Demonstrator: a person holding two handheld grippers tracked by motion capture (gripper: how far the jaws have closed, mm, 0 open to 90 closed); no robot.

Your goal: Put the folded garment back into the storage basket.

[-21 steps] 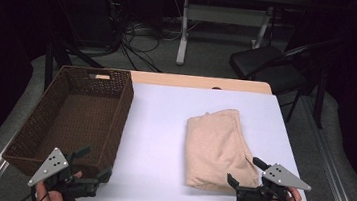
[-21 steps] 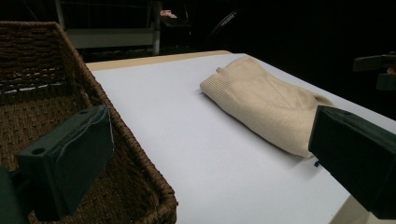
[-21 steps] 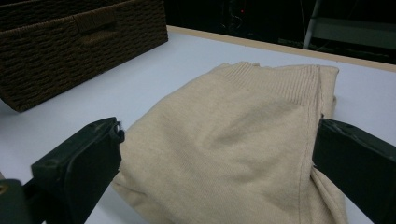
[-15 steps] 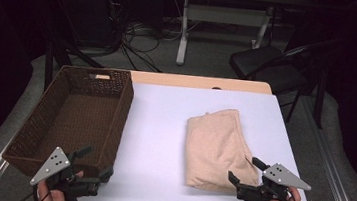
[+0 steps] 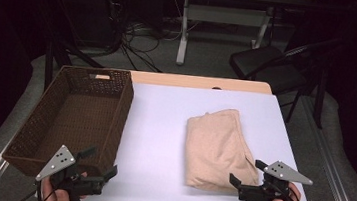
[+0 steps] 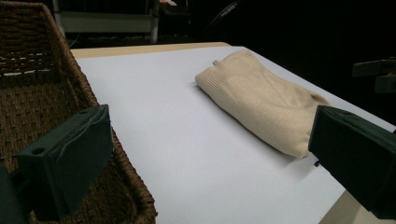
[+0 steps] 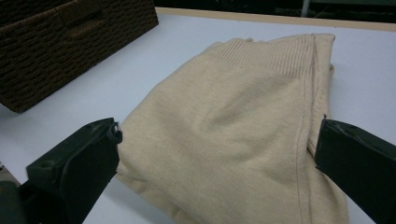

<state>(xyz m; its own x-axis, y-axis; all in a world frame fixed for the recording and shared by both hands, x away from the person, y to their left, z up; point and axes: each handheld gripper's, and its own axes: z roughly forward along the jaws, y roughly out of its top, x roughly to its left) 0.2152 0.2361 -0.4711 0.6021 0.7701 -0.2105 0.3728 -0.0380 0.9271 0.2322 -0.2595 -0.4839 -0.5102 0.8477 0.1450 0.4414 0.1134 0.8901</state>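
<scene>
Both tools gape — right tool (image 5: 248, 174) beside folded sweater (image 5: 218, 147).

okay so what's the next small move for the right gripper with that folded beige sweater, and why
Probably ease the right gripper forward and close on the sweater's near edge: its jaws stand open right at that edge, gripping nothing, and the brown basket sits empty.

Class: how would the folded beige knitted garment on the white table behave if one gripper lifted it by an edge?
The folded beige knitted garment looks soft, so it would probably droop and unfold. Its loose layered edges suggest slipping apart. It seems light for its size.
</scene>
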